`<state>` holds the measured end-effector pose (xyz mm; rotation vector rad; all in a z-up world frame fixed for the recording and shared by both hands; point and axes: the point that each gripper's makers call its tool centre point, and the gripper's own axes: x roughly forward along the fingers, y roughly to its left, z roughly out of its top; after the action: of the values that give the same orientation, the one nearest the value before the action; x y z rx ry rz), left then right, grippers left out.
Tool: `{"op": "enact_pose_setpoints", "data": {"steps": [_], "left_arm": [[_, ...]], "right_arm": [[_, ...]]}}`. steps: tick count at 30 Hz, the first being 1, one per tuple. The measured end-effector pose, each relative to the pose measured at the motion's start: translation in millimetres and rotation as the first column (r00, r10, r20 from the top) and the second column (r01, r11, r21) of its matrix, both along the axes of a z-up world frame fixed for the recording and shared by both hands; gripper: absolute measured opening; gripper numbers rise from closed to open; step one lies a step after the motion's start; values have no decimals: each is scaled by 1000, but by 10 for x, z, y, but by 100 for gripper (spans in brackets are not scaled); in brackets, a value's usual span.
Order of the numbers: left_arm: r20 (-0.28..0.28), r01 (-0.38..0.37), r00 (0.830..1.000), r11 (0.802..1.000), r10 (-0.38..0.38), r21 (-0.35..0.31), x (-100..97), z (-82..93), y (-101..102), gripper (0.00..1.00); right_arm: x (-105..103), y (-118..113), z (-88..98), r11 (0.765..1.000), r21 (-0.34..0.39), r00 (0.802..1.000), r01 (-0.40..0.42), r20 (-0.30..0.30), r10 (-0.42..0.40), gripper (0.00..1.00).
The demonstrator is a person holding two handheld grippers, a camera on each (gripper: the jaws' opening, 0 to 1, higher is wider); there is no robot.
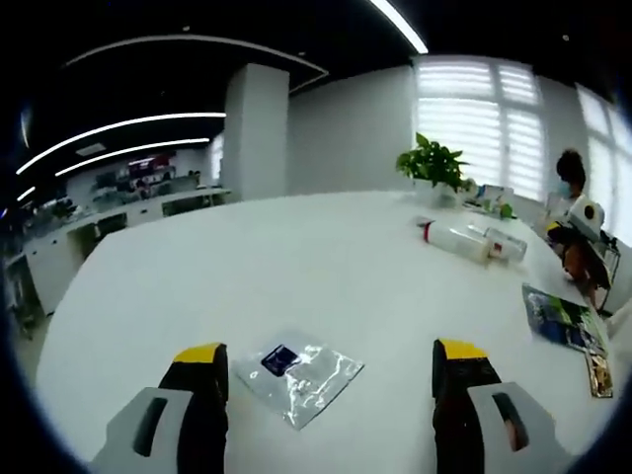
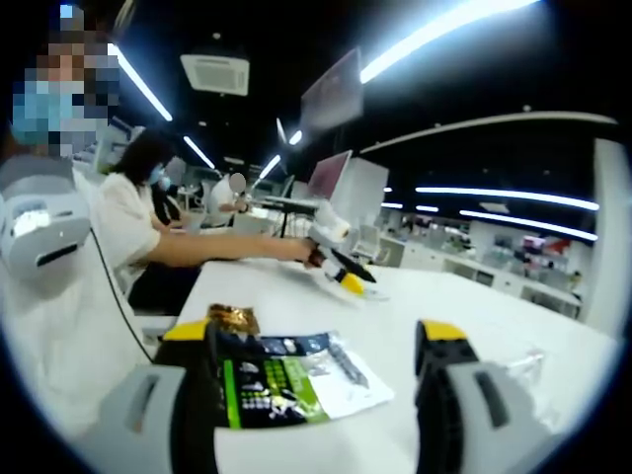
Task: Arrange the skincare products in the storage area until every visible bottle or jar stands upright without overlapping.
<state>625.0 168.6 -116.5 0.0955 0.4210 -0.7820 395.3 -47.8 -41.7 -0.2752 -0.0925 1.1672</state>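
In the left gripper view, the left gripper (image 1: 329,380) hovered over the white worktop (image 1: 296,267) with its yellow-tipped fingers (image 1: 200,357) spread wide and nothing between them. A clear plastic pouch (image 1: 299,373) with a small dark blue item inside lay flat on the worktop just ahead of the gap, nearer the 7 o'clock finger. Toward 2 o'clock, well apart from the gripper, two skincare bottles (image 1: 472,241) lay on their sides close together, one white with a red band at its neck, the other clear with a dark label. Behind them stood a potted plant (image 1: 435,164). A printed packet (image 1: 559,318) lay flat near the worktop edge at 3 o'clock, and a seated person (image 1: 571,212) was at the far edge beyond it.

In the right gripper view, the right gripper (image 2: 316,360) also had its fingers (image 2: 441,341) set wide apart, gripping nothing. A green and blue sachet (image 2: 286,380) lay between them, touching the 9 o'clock finger, with a brown foil packet (image 2: 232,319) just behind it. At 12 o'clock another person's gripper (image 2: 341,259) rested over the worktop.
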Motion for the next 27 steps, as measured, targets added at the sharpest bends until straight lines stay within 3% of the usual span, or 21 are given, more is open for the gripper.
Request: {"op": "enact_pose_setpoints", "data": {"steps": [27], "left_arm": [[-25,-23,999,999,22,-31,98,-61,8,85]], "right_arm": [[-4,-7,-3,1000,1,1000,-2,0,2,83]]}}
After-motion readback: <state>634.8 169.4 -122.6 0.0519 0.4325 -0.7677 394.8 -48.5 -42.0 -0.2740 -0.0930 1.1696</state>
